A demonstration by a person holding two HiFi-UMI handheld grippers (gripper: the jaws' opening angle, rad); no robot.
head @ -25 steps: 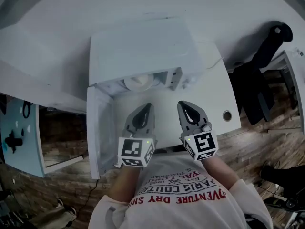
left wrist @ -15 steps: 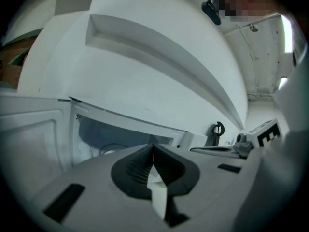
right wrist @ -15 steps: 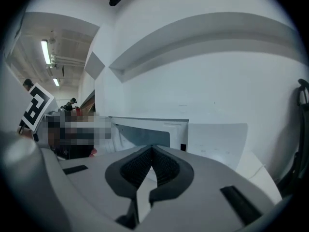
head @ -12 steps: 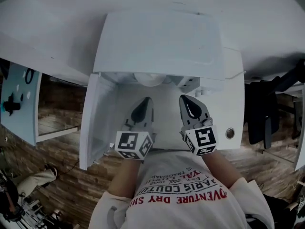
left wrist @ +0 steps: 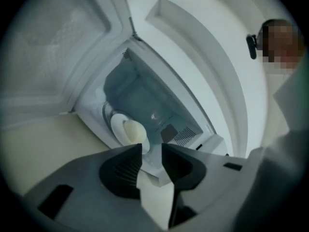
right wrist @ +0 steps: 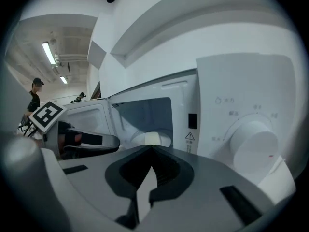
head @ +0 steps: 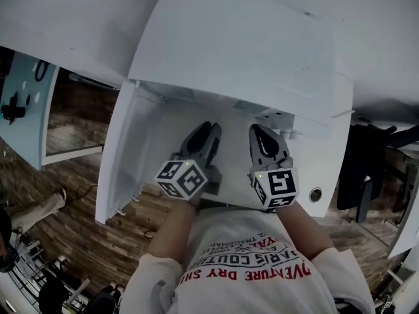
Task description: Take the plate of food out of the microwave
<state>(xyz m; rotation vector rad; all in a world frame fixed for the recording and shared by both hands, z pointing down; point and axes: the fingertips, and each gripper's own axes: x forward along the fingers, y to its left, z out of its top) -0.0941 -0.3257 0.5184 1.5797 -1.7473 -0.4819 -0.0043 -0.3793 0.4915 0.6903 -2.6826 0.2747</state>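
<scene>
The white microwave (head: 236, 51) stands on a white desk with its door (head: 124, 149) swung open to the left. In the head view its top hides the cavity. Inside it, a white plate (left wrist: 119, 128) carries pale yellow food (left wrist: 135, 131); the plate (right wrist: 150, 139) also shows in the right gripper view. My left gripper (left wrist: 151, 151) points at the cavity from in front of it, short of the plate. Its jaws are opening, with nothing between them. My right gripper (right wrist: 150, 149) is shut and empty, in front of the microwave's right half. Both grippers, left (head: 204, 139) and right (head: 262, 139), hover side by side over the desk.
A control panel with a large round knob (right wrist: 253, 141) takes up the microwave's right side. The desk (head: 327, 169) has a cable hole (head: 316, 193) near its right front. A dark chair (head: 370, 169) stands to the right, on a wooden floor (head: 78, 241). People stand far off at the left (right wrist: 34, 95).
The left gripper's jaws have parted from shut to open. The head view has moved in over the microwave, and the plate has gone out of sight under the microwave's top.
</scene>
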